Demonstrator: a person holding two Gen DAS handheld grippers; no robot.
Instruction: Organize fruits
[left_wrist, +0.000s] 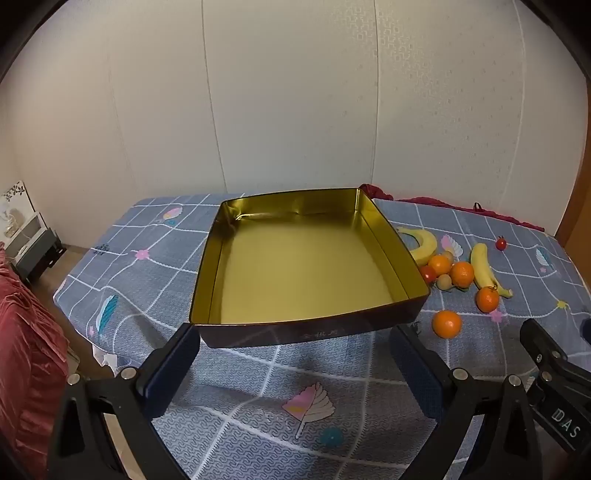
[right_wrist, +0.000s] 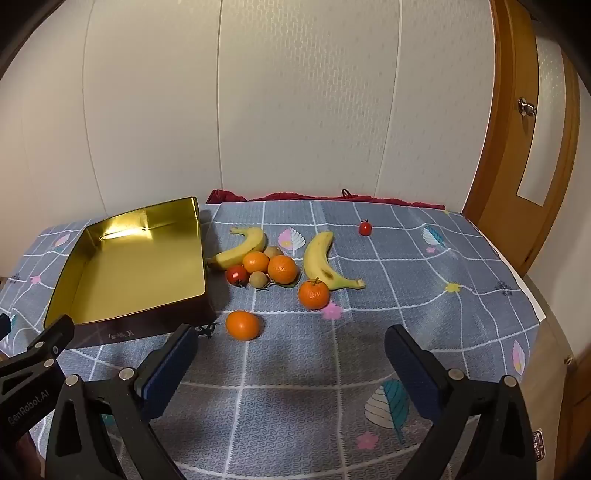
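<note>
Both tools, left (left_wrist: 295, 354) and right (right_wrist: 291, 350), gape wide and empty (neither touches anything) above the bench (right_wrist: 406, 332). The tin (left_wrist: 303, 332) sits before the left one, empty. Oranges (right_wrist: 242, 325), bananas (right_wrist: 319, 260) and tomatoes (right_wrist: 365, 228) lie beside it, partly overlapping.
</note>
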